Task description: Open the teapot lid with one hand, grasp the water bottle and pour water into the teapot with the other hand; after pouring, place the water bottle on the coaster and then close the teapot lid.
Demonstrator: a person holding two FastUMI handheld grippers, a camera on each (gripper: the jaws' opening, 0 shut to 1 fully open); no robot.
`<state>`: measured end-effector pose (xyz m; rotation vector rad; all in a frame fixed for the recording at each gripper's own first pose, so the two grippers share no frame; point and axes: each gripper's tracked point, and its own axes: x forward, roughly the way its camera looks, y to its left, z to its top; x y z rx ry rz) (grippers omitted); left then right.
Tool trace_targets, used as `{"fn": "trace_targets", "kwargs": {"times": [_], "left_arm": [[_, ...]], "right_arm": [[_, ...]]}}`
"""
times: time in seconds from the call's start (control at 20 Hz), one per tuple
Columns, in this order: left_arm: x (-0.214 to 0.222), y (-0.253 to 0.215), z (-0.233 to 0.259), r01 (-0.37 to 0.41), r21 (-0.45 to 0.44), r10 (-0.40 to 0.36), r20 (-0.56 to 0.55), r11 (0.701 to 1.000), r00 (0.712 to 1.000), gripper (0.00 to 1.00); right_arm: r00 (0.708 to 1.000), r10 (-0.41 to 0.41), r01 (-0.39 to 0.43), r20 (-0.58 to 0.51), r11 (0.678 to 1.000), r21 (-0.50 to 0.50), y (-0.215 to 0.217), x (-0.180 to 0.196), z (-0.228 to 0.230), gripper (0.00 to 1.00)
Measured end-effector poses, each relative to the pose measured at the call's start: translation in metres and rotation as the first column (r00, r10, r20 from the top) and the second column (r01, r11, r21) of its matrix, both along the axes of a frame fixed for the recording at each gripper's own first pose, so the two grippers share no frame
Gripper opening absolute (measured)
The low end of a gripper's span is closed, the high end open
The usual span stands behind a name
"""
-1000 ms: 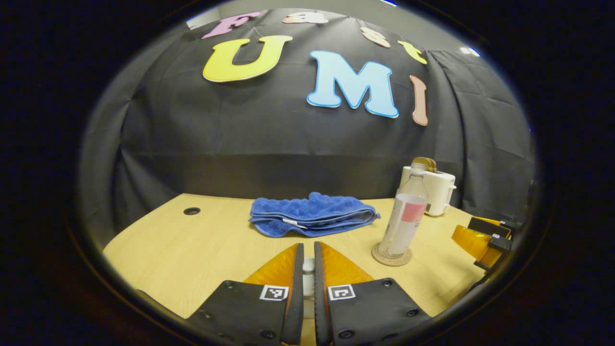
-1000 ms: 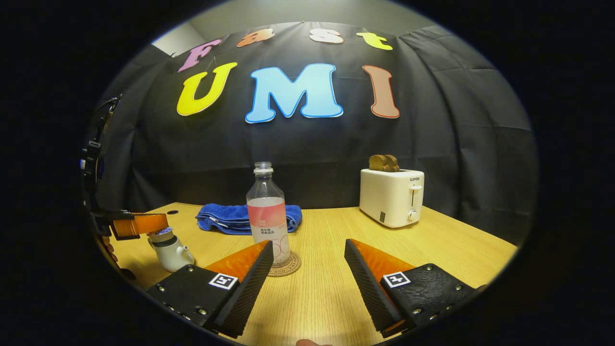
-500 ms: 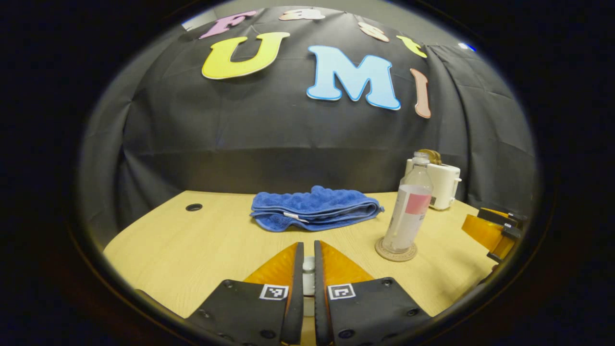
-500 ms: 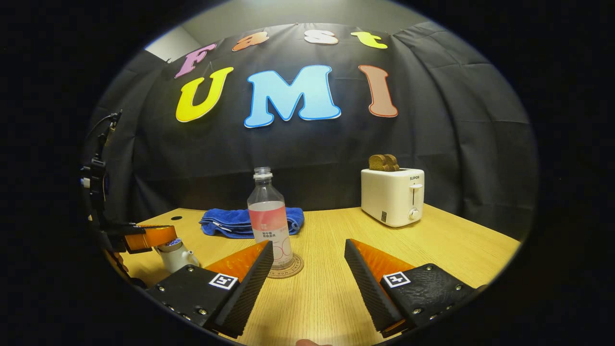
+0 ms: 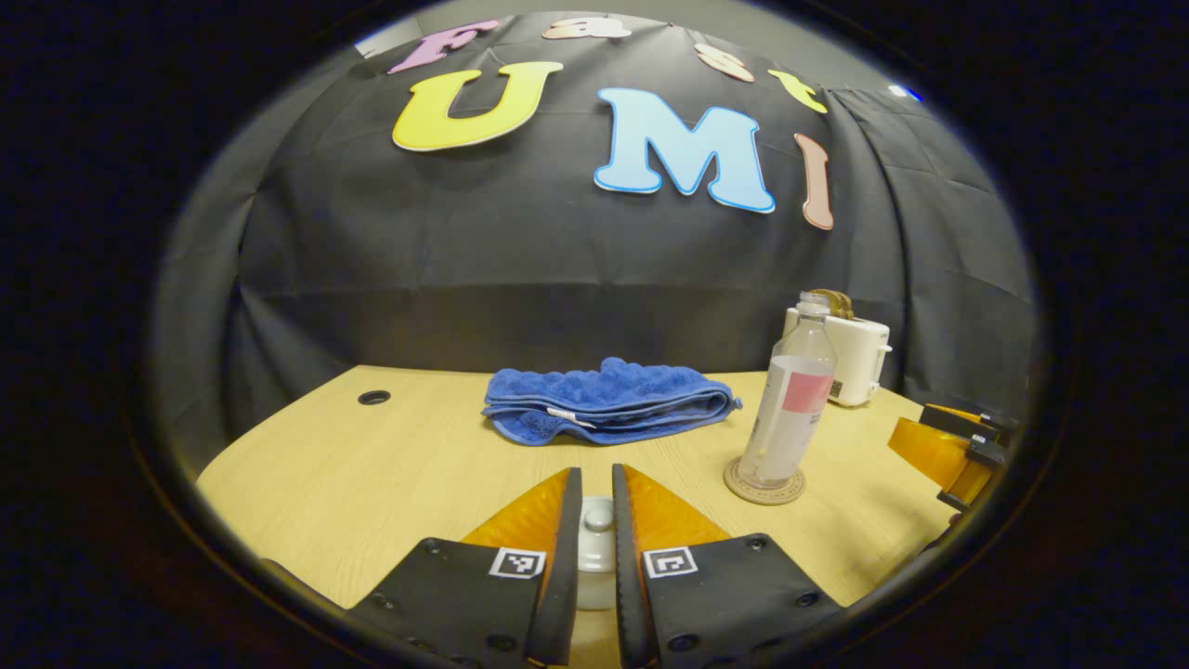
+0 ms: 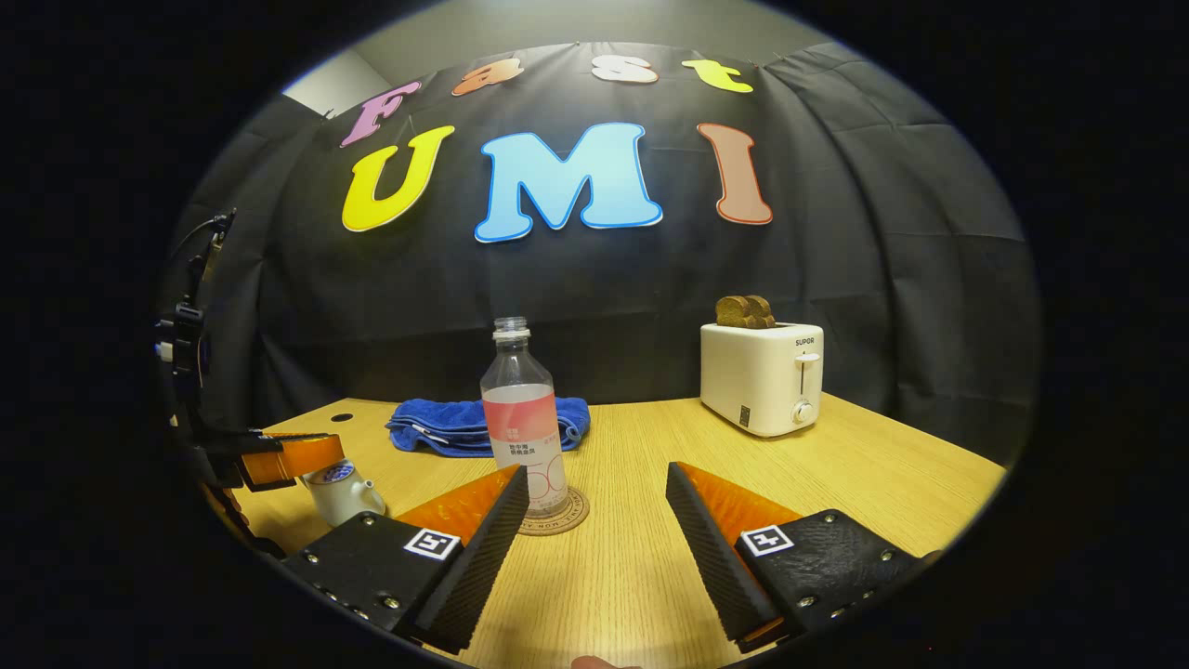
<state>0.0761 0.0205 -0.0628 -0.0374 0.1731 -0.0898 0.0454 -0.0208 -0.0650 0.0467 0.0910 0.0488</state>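
The teapot (image 6: 342, 492) stands on the wooden table (image 6: 836, 474) at the left of the right gripper view, with its lid (image 6: 332, 473) seated on top. In the left gripper view the lid's knob (image 5: 594, 513) sits between the fingers of the left gripper (image 5: 593, 520). The fingers are drawn close on either side of the knob, but whether both press on it cannot be told. From the right gripper view that same gripper (image 6: 288, 457) is seen directly over the lid.

The water bottle (image 6: 523, 429) stands upright and uncapped on the round coaster (image 6: 557, 516), to the right of the teapot and apart from it. It is clear, with a pink and white label. In the left gripper view the bottle (image 5: 790, 409) and coaster (image 5: 764, 486) appear right of centre.

The right gripper (image 6: 594, 506) has its fingers wide apart and holds nothing; it is short of the bottle and slightly to its right, with bare table between its fingers.

Behind the bottle lies a folded blue towel (image 6: 455, 426). A white toaster (image 6: 762, 378) with bread (image 6: 743, 311) in its slots stands well to the right, near the back of the table
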Motion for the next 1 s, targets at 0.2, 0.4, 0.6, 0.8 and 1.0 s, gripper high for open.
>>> {"fn": "trace_targets", "kwargs": {"times": [0.2, 0.4, 0.6, 0.8, 1.0], "left_arm": [[-0.012, 0.001, 0.003, -0.007, -0.025, 0.008, 0.015, 1.000, 1.000, 0.23], [-0.035, 0.005, 0.004, -0.017, -0.028, 0.018, 0.027, 0.999, 0.999, 0.17], [-0.061, 0.000, 0.002, -0.014, -0.024, 0.014, 0.035, 1.000, 0.999, 0.17], [-0.084, -0.005, 0.003, -0.014, -0.042, 0.017, 0.053, 0.999, 0.998, 0.21], [-0.106, -0.010, -0.001, -0.008, -0.059, 0.011, 0.051, 0.998, 0.999, 0.17]], "right_arm": [[1.000, 0.017, -0.017, 0.016, 1.000, -0.011, 0.009, -0.004, 0.003, 0.94], [0.999, 0.039, -0.038, 0.016, 0.999, -0.006, 0.020, -0.017, -0.001, 0.94], [0.999, 0.049, -0.049, 0.021, 0.999, -0.002, 0.029, -0.036, -0.001, 0.94], [0.998, 0.054, -0.054, 0.022, 0.999, 0.002, 0.039, -0.059, -0.003, 0.94], [0.998, 0.054, -0.054, 0.028, 0.999, 0.008, 0.046, -0.078, -0.003, 0.94]]}}
